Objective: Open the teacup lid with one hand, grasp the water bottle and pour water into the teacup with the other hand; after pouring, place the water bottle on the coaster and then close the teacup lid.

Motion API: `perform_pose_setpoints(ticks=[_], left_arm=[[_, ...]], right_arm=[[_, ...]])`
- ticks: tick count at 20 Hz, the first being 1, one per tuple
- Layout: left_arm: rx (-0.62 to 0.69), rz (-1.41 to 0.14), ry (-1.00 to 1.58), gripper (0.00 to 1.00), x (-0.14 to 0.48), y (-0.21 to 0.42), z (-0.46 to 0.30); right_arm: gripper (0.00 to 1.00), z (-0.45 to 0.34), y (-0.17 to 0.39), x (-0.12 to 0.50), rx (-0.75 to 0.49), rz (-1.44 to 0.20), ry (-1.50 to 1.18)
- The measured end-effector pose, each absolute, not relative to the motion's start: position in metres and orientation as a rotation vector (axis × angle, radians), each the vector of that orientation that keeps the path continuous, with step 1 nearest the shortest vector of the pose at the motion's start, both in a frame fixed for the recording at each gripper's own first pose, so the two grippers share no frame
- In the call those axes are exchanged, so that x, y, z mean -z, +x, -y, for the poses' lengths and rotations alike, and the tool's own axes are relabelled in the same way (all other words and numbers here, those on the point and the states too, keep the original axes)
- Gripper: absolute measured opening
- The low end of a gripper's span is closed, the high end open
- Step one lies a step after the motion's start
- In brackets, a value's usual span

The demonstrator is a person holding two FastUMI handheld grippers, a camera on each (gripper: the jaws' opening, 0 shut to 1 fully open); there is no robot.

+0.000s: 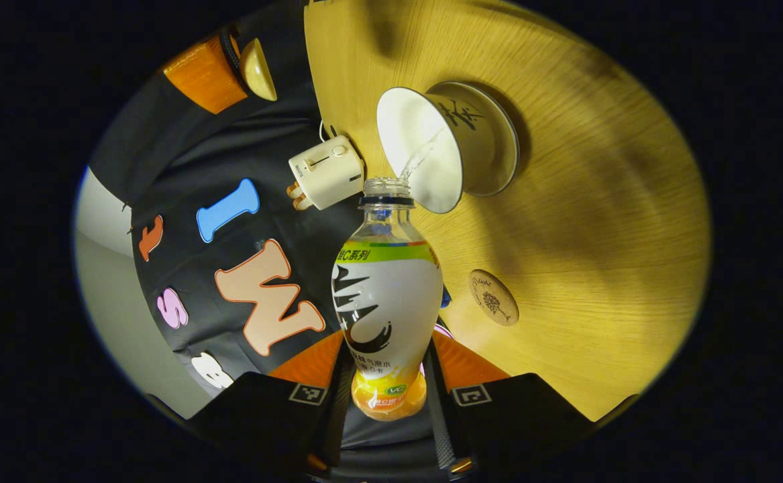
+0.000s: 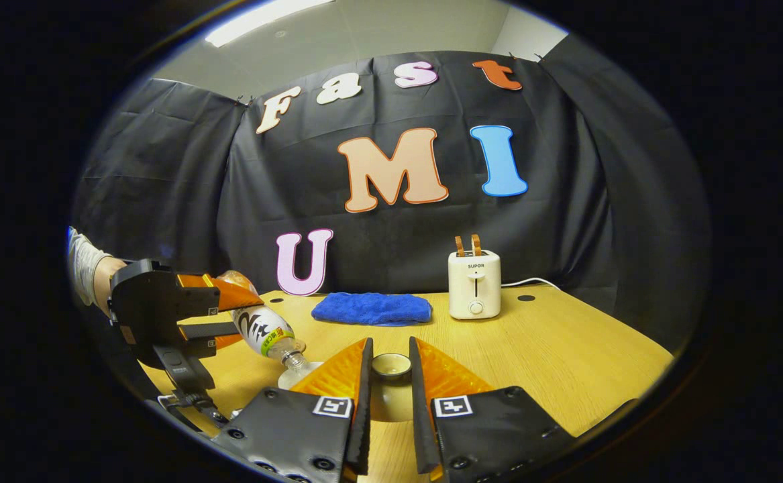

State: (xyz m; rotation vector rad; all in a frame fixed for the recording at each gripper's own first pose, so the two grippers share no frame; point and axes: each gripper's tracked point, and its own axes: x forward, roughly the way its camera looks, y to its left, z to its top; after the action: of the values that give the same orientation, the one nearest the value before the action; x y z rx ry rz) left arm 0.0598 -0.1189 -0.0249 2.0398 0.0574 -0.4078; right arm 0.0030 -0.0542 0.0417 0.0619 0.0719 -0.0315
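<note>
While the left gripper [image 1: 386,392] jaws clamp the tilted water bottle [image 1: 386,315], water streams into the teacup [image 1: 425,151] on the tabletop [image 1: 599,201]; coaster [image 1: 493,297] lies apart, unobstructed. Right gripper [image 2: 388,382] jaws hold the lid [image 2: 391,365].

Clear plastic bottle [image 1: 387,295], glossy teacup [image 1: 448,144], wood-grain table [image 1: 599,201].

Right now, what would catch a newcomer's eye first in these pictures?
The tipped bottle, clamped in the left gripper, is pouring a thin stream into the open teacup on the wooden table. The right gripper holds the lid up in front of the toaster and a blue cloth.
</note>
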Motion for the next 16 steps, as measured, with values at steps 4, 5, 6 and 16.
perform_pose_setpoints(ticks=[4,5,6,16], left_arm=[[0.413,-0.02,2.079,0.54,0.021,0.058,0.122],[0.412,-0.016,2.093,0.52,0.02,0.058,0.122],[0.414,-0.008,2.103,0.52,0.019,0.059,0.124],[0.487,-0.072,1.969,0.52,0.028,0.066,0.117]], right_arm=[[0.28,0.053,0.002,-0.042,0.026,-0.073,0.06],[0.3,0.052,0.003,-0.041,0.025,-0.075,0.061],[0.28,0.051,0.004,-0.04,0.023,-0.078,0.062],[0.32,0.045,0.004,-0.036,0.006,-0.09,0.064]])
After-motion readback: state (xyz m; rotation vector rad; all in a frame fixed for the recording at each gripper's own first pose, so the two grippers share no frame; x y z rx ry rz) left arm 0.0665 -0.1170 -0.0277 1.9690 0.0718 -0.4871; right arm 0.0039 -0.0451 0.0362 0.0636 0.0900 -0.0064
